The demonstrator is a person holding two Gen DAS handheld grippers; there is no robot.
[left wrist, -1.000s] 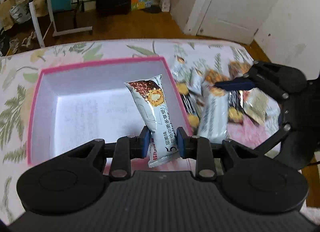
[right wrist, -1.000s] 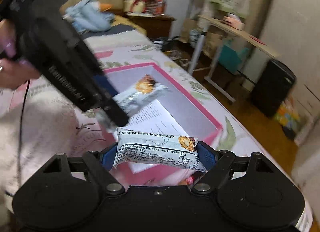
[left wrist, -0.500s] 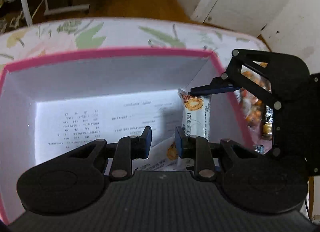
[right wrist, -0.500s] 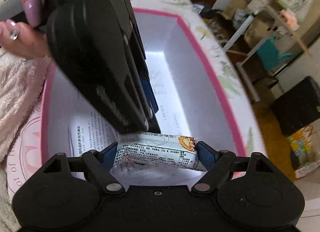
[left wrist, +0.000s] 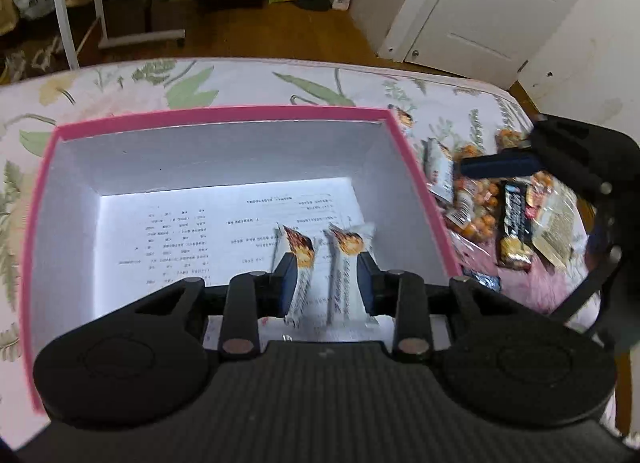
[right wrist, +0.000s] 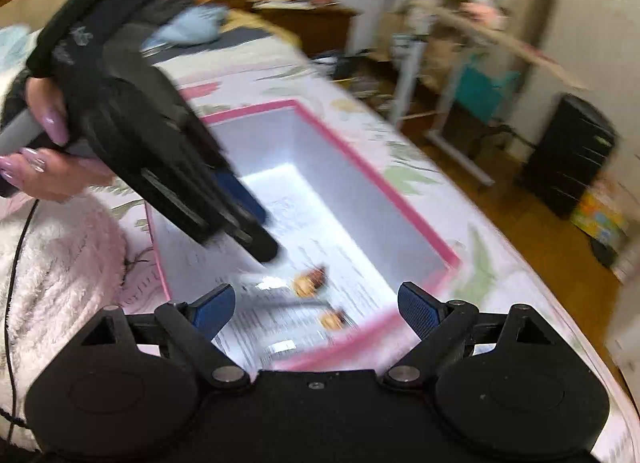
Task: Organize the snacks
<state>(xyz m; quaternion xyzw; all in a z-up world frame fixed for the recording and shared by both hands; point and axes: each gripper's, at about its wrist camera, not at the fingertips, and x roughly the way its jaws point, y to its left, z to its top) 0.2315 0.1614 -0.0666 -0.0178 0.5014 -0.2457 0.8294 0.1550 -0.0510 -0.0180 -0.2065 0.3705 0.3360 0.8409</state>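
Observation:
A pink-rimmed box [left wrist: 420,183] with a white inside and a printed sheet on its floor lies on the bed. Two white snack bars [left wrist: 300,275] [left wrist: 348,271] rest side by side on that sheet, also in the right wrist view [right wrist: 308,279] [right wrist: 332,319]. My left gripper [left wrist: 326,281] hovers over them. Its jaws are opening, with both bars showing between the pads and neither one pressed. My right gripper [right wrist: 316,303] is open wide and still opening, with nothing between its fingers. In the left wrist view it hangs over the loose snack pile [left wrist: 500,215] right of the box.
The box sits on a floral bedspread [left wrist: 240,79]. A fluffy pink blanket [right wrist: 60,263] lies by its near side. A hand [right wrist: 44,167] holds the left gripper's handle. Beyond the bed are a wooden floor, a white door [left wrist: 480,3], a black drawer unit [right wrist: 572,155] and a small table.
A second ago each gripper was shut on a white bar. Both bars now lie in the box. The right gripper has let go and drawn back out of the box toward the pile.

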